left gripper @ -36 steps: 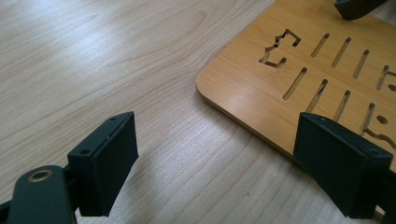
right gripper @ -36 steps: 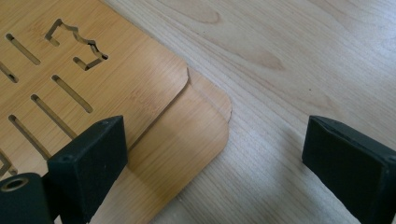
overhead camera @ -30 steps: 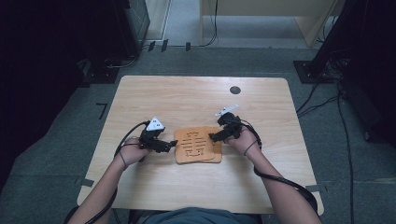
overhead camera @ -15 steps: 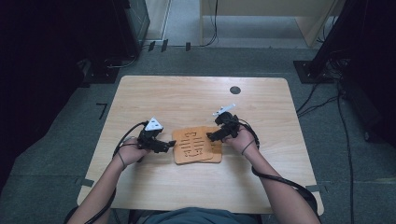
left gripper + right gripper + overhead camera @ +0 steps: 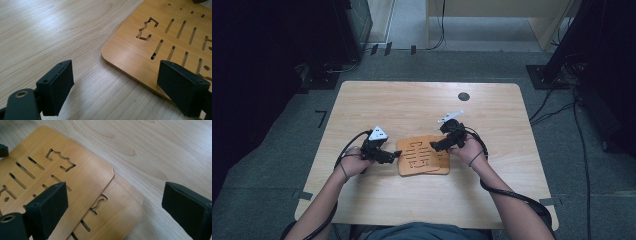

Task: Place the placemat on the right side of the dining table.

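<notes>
top board (image 5: 417,152) slid left (off lower board (image 5: 443,161)), right gripper (image 5: 438,146) raised

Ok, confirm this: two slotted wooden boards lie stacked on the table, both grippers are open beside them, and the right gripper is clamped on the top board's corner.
One part is wrong: the right gripper is not clamped on anything. In the right gripper view its jaws stand wide apart over the corner of the top board and the lower board. The left gripper is open too, at the boards' other side on the table.

Left tool (image 5: 115,91) jaws wide apart above table (image 5: 50,32); slotted wooden board (image 5: 160,42) corner between them.
</notes>
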{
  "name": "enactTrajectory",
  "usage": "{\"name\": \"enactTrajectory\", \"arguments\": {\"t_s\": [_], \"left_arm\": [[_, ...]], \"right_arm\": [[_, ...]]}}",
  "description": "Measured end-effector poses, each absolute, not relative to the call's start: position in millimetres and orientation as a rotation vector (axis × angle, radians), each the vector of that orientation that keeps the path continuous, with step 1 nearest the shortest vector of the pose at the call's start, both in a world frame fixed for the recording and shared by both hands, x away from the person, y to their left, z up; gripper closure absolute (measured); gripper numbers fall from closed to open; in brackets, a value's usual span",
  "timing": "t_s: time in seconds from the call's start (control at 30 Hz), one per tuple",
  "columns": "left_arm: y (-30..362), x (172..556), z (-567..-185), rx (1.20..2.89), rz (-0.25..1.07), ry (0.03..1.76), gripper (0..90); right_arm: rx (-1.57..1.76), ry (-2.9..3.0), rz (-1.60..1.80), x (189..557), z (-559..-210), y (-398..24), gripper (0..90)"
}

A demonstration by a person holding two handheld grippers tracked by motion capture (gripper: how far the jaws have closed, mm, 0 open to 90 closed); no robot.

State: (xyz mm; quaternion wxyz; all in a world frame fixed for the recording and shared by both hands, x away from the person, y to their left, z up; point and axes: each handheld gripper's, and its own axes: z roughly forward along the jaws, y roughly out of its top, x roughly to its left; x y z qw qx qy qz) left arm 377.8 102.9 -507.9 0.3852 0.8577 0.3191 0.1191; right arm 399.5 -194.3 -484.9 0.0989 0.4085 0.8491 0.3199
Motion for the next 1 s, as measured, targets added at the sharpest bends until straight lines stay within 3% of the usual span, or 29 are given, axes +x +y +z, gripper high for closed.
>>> {"name": "enactTrajectory", "arguments": {"t_s": [0.5,0.57,1.0], "left_arm": [[103,378,-511,2.184,0.297,0.819,12.7],[102,378,-512,2.207,0.324,0.805,12.6],[102,378,-513,2.203,0.319,0.827,12.6]], "right_arm": [[1.21,2.537,0.98,395,-481,-187,7.1],[1.211,2.554,0.986,393,-480,-182,15.8],[1.201,2.637,0.939,389,-486,-171,17.4]]}}
